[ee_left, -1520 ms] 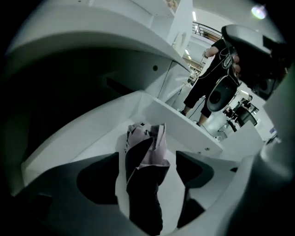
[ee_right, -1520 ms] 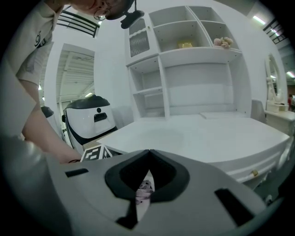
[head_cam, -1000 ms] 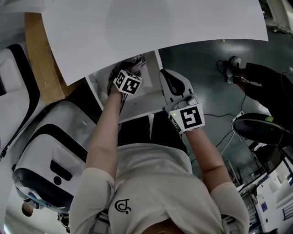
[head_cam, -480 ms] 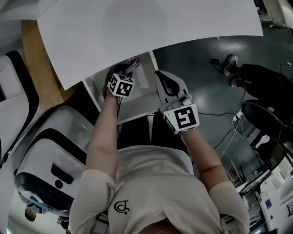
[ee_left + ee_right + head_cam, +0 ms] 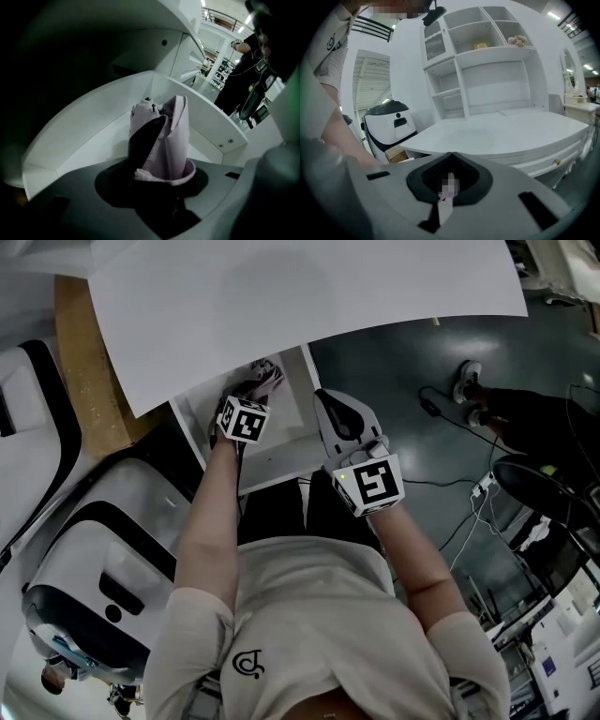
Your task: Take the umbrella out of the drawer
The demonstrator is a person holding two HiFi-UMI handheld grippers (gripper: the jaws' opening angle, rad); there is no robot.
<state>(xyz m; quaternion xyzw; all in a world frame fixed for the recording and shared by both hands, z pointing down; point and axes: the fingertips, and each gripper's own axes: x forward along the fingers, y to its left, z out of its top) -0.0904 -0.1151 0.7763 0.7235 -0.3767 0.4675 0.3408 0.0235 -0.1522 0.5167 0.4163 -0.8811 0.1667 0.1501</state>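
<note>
- In the head view, the drawer (image 5: 281, 442) is seen pulled open under the white desk top (image 5: 309, 296), left of centre. The umbrella (image 5: 261, 381) is found at the drawer's upper end, by the desk edge.
- The left gripper (image 5: 249, 397) is pointed down into the drawer at the umbrella. From above its jaws are covered by its marker cube (image 5: 242, 418).
- Only the left gripper view shows the grip. The folded lilac umbrella, with one dark panel, is clamped at its near end by jaws that have just been closing. White drawer walls are seen around it.
- The right gripper (image 5: 336, 407) is held at the drawer's right edge. Its own view shows its jaws brought together with nothing between them, aimed across the desk top at a shelf unit (image 5: 487, 56).
- A white-and-black machine (image 5: 103, 549) is seen at the left in the head view and the right gripper view.
- A person in dark clothes (image 5: 525, 404) at the right edge is seen in the head view.
</note>
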